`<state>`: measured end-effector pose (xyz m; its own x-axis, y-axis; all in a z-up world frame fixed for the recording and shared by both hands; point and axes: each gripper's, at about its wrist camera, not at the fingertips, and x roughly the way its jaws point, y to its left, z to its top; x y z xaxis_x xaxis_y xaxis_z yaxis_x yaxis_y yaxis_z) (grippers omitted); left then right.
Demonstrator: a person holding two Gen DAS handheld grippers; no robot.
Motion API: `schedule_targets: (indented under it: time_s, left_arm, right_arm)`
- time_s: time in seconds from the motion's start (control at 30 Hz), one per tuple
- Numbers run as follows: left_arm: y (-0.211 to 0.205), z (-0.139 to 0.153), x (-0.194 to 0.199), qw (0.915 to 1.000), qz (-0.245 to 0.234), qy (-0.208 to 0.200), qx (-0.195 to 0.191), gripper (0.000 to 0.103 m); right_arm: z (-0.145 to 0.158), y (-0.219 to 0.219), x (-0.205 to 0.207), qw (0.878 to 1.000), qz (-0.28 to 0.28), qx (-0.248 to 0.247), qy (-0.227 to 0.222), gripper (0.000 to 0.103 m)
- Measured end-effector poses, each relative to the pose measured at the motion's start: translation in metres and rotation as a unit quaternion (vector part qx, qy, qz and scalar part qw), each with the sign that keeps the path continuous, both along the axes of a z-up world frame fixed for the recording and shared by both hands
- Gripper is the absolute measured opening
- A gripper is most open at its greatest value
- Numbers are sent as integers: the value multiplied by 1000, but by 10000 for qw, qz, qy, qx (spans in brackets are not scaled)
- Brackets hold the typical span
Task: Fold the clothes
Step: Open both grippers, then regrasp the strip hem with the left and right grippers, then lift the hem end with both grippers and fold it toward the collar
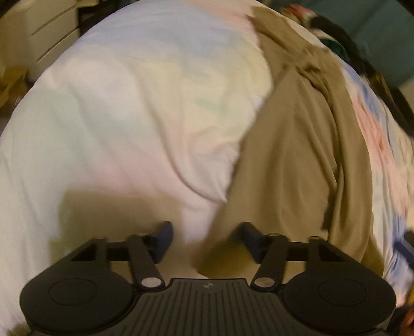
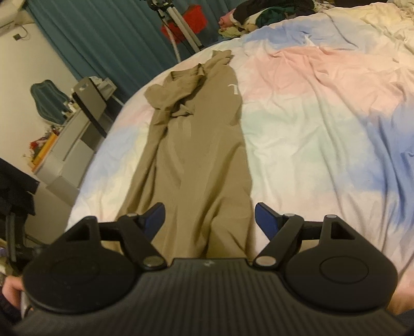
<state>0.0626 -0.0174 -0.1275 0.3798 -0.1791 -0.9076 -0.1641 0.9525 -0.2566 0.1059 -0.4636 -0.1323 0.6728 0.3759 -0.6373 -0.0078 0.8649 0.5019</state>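
Khaki garment lies lengthwise on the pastel bedspread; left gripper and right gripper both gape, gripping nothing

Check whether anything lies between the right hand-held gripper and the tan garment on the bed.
Nothing visible does. The right hand-held gripper hangs open directly over the near end of the tan garment, which lies stretched out on the pastel bedsheet. The clothes pile sits far off at the bed's far edge.
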Motion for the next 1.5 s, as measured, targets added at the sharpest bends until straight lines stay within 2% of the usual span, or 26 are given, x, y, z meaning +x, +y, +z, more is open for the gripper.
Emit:
schedule_targets:
  time_s: [0.07,0.17,0.23,0.33,0.43,0.5,0.57,0.63,0.7,0.77,0.8,0.83,0.87,0.9,0.97,1.03,1.07,1.13,1.23,1.3,1.33,1.37,1.4,1.43,1.47,1.5]
  left_arm:
    - [-9,2,-8,9994,-239,-98,215,21]
    - [-28,17,-22,9938,-677,-437,771,7]
    - [-48,32,-36,9831,-1027,-849,1257,5]
    - [-82,55,-66,9572,-1597,-1546,1854,5]
    - [-116,68,-97,9342,-2144,-2032,2002,5]
    - [-149,58,-98,9243,-2483,-2148,1945,5]
    - [-170,50,-101,9186,-2724,-2149,1892,6]
    - [-185,30,-92,9202,-2961,-1950,1662,7]
    - [-184,13,-77,9348,-3142,-1438,827,14]
    - [-168,8,-65,9499,-2919,-1112,121,24]
    - [-157,7,-60,9564,-2723,-1053,-105,33]
    - [-142,8,-55,9649,-2386,-1047,-339,49]
    - [-127,8,-49,9720,-2017,-1074,-543,62]
    - [-108,7,-44,9787,-1560,-1079,-783,66]
    - [-74,1,-33,9842,-726,-1005,-1267,78]
    - [-50,-12,-25,9852,-2,-771,-1534,78]
    - [-41,-21,-21,9849,302,-599,-1599,78]
    - [-40,-36,-14,9846,344,-241,-1695,77]
    - [-63,-39,-17,9869,-212,-134,-1592,74]
    - [-79,-37,-23,9882,-562,-162,-1415,59]
    - [-84,-39,-24,9875,-671,-118,-1422,45]
    - [-86,-41,-26,9877,-690,-83,-1399,33]
    - [-87,-43,-29,9880,-705,-47,-1375,26]
    - [-89,-45,-31,9882,-720,-12,-1351,12]
    - [-85,-44,-32,9876,-638,-38,-1436,7]
    - [-79,-40,-34,9859,-502,-125,-1594,7]
  right_arm:
    - [1,3,0,10000,37,-75,-23,78]
    - [2,4,0,9999,90,-88,-36,78]
    - [1,1,0,10000,68,-37,3,78]
    - [0,0,-1,10000,37,-16,35,78]
    - [-2,1,2,9999,28,-75,100,78]
    - [-4,3,6,9997,59,-136,196,78]
    - [-6,6,8,9995,125,-160,262,78]
    - [-10,6,10,9992,190,-123,332,78]
    - [-15,5,15,9984,265,19,509,78]
    - [-22,1,22,9964,282,249,764,78]
    - [-26,-3,25,9951,242,368,884,78]
    - [-30,-6,28,9937,170,484,1000,78]
    - [-35,-9,31,9919,98,601,1115,78]
    - [-39,-11,34,9899,27,711,1227,78]
    - [-47,-12,39,9870,-74,796,1393,78]
    - [-53,-13,41,9857,-171,781,1485,77]
    - [-56,-13,42,9850,-219,773,1527,76]
    - [-59,-14,43,9842,-242,786,1571,76]
    - [-67,-17,43,9769,-162,1211,1752,76]
    - [-72,-9,40,9675,225,1587,1957,69]
    - [-71,-1,36,9681,443,1485,1970,67]
    - [-69,8,33,9688,646,1358,1969,55]
    - [-63,14,29,9755,691,984,1842,35]
    - [-59,17,27,9785,693,817,1761,24]
    - [-57,14,26,9789,614,884,1739,14]
    - [-55,12,25,9792,538,949,1713,13]
